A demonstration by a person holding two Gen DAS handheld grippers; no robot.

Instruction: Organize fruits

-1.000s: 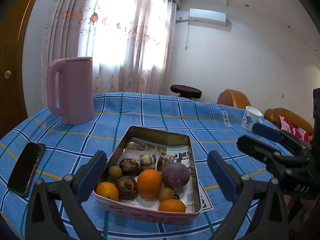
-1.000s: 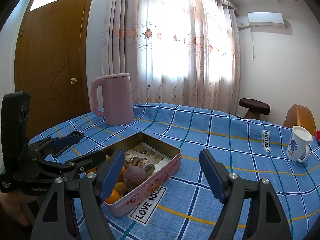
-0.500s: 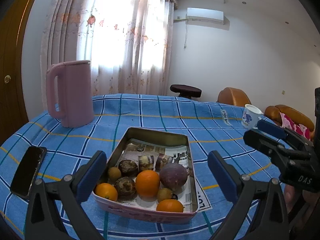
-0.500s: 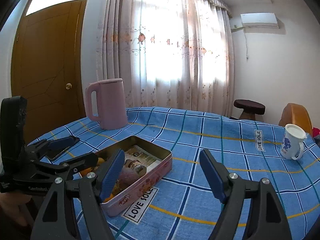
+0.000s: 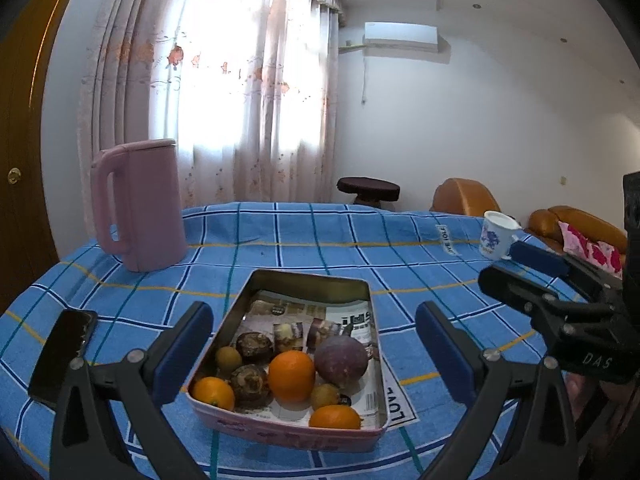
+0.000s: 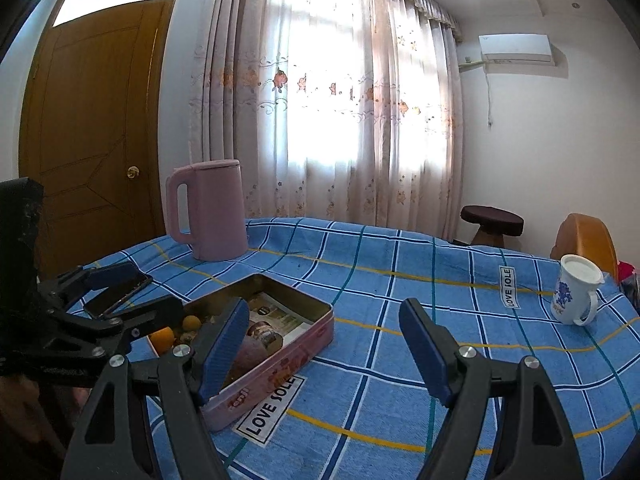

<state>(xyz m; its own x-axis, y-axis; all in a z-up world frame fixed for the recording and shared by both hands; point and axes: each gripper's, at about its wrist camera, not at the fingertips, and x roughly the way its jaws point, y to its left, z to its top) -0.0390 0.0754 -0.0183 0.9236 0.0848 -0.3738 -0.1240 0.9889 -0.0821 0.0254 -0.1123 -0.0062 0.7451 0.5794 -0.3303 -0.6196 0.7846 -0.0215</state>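
Here the rectangular pink metal tin (image 5: 304, 436) of fruits lies with its long axis pointing away from the left gripper (image 5: 314, 350); both the left gripper and the right gripper (image 6: 324, 346) are wide apart and empty.

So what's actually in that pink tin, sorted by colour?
Orange fruits: 3
Dark purple round fruit: 1
Brown rough fruits: 2
Small yellow-green fruits: 2
Total: 8 fruits in the tin, lying on printed paper.
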